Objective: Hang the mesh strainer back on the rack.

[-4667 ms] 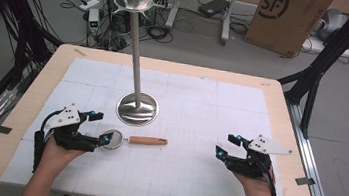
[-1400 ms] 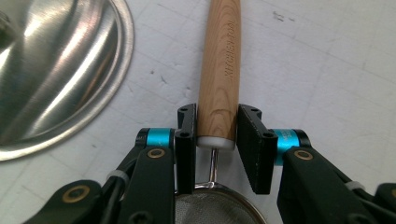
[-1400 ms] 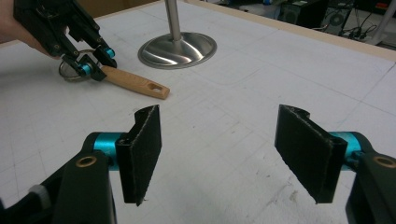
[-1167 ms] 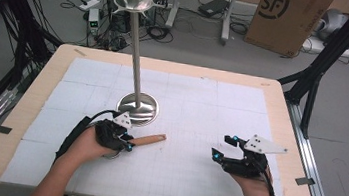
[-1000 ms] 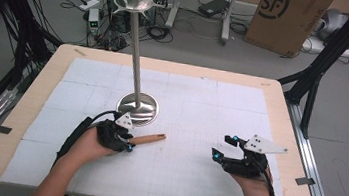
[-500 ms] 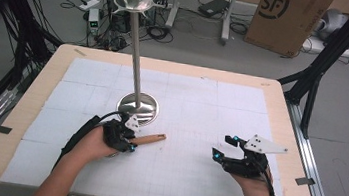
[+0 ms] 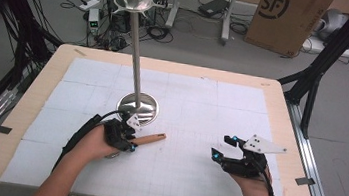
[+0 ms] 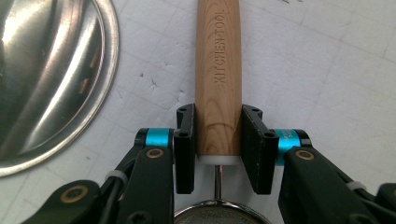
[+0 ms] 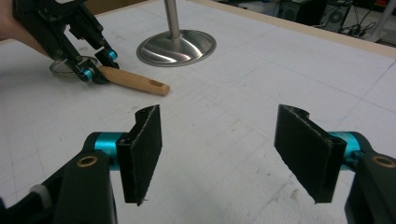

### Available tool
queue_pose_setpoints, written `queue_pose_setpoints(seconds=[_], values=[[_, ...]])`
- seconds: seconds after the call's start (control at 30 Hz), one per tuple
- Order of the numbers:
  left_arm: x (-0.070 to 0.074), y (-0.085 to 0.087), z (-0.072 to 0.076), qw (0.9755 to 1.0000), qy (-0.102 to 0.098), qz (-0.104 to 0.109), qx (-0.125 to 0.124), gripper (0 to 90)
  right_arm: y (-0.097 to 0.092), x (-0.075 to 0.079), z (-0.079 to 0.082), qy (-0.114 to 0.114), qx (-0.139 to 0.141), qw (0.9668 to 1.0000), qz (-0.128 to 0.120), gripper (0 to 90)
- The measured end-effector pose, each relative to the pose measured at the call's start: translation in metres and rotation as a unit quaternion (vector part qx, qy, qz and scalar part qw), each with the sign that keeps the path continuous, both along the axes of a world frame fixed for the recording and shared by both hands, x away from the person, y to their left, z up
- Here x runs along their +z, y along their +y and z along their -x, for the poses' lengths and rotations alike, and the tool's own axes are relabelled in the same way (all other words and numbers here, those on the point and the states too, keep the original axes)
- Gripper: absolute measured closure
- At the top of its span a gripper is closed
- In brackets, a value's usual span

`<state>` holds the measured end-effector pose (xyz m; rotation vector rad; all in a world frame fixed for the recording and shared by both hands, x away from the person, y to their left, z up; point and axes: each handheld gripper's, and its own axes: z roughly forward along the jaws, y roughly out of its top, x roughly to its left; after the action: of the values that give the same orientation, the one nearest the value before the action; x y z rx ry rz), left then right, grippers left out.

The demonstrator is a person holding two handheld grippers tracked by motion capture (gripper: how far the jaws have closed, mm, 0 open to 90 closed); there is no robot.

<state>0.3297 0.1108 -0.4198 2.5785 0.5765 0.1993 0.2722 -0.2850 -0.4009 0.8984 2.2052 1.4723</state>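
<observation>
A small strainer lies on the white mat, its wooden handle stamped "KITCHEN TOOL". My left gripper has a pad pressed on each side of the handle's near end, just above the wire stem. The strainer's mesh rim sits under the gripper. My right gripper rests low at the mat's front right, its jaws wide apart with nothing between them.
A steel stand with a round base and a tall pole rises just behind the left gripper. The wooden table edge frames the mat. A cardboard box and cables lie on the floor beyond.
My left gripper has swung round from the left of the strainer bowl, travelled right over it, and come to sit on the handle's near end. The right gripper has stayed put.
</observation>
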Motion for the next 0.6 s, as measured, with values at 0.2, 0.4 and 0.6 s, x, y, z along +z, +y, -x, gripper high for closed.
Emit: queue_pose_setpoints(seconds=[0.2,0.4,0.6], values=[[0.0,0.0,0.0,0.9999,-0.006,-0.004,-0.007,67.8,-0.002,-0.001,-0.001,0.002,-0.002,1.0,-0.002,31.5],[0.001,-0.002,-0.003,0.9998,0.001,-0.011,-0.013,65.4,-0.001,-0.001,-0.001,0.002,0.001,1.0,-0.001,31.6],[0.004,-0.008,-0.01,0.9989,0.02,-0.037,-0.02,64.3,0.001,-0.001,-0.001,0.003,0.002,1.0,0.0,31.6]])
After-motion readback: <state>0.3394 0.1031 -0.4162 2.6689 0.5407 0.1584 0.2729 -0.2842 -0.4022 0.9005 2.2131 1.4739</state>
